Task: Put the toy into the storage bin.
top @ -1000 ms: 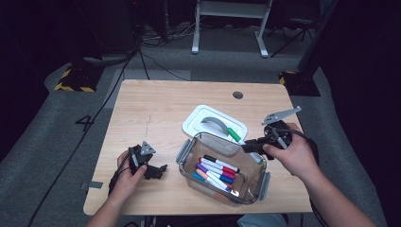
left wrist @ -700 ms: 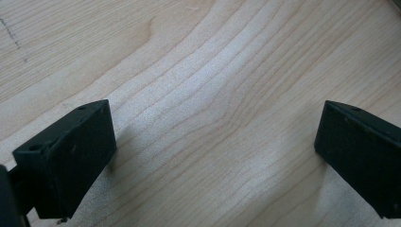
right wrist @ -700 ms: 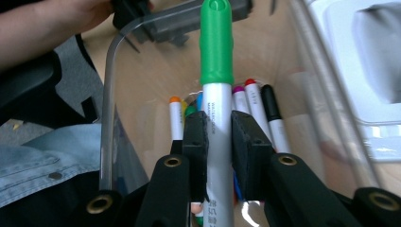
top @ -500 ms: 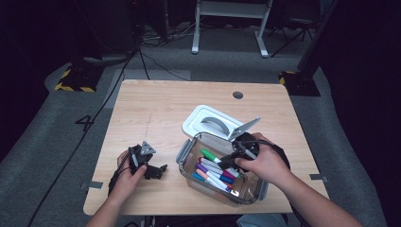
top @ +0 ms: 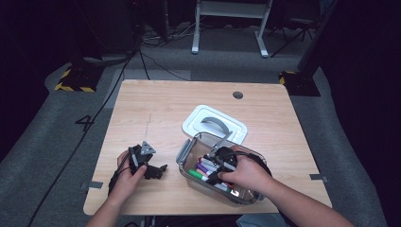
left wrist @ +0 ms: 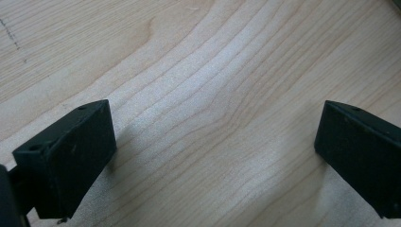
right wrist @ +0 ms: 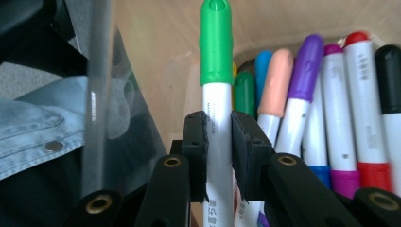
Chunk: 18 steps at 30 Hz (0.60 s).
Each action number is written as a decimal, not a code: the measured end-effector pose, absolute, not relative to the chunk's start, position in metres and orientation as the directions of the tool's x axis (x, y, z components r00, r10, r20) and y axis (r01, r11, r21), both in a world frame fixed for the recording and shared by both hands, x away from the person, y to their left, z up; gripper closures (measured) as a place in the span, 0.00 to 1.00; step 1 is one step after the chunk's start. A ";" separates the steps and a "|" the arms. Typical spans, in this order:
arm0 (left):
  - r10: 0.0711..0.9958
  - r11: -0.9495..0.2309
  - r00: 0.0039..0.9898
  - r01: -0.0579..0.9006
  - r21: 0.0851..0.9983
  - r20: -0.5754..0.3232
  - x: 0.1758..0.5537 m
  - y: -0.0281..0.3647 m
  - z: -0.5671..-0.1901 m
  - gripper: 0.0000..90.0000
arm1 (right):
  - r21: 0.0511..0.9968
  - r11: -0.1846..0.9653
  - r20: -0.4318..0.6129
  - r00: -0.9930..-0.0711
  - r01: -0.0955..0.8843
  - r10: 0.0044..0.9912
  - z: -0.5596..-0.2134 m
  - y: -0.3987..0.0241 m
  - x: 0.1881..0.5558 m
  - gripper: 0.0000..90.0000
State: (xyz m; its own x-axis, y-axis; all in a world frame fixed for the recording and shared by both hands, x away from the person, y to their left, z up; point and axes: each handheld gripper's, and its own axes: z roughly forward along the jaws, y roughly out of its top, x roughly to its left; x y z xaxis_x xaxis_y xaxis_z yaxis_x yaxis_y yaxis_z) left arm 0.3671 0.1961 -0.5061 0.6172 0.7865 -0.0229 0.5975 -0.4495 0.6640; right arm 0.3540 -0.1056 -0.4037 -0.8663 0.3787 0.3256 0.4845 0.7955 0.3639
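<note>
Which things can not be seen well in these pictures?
- Green marker: lower end cut off by the bottom edge, right gripper view.
- Right gripper: jaws hidden by the hand, high view.
- Clear box: markers under the hand hidden, high view.
- Left gripper: jaws cut off by the edges.

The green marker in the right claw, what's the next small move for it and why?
Probably ease open and let go: the right claw is shut on the green marker, which is already down inside the clear bin beside the other markers. The left claw rests open on the table.
</note>
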 end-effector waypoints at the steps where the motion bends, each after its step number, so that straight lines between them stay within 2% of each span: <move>1: 0.787 -0.449 0.617 0.598 0.664 -0.023 0.367 0.196 -0.506 0.00 | 0.356 0.798 0.328 -0.865 0.486 0.380 -0.406 -0.104 0.354 0.86; 18: 0.784 -0.454 0.620 0.595 0.663 -0.019 0.367 0.196 -0.506 0.00 | 0.245 0.838 0.341 -0.853 0.487 0.395 -0.428 -0.094 0.353 0.85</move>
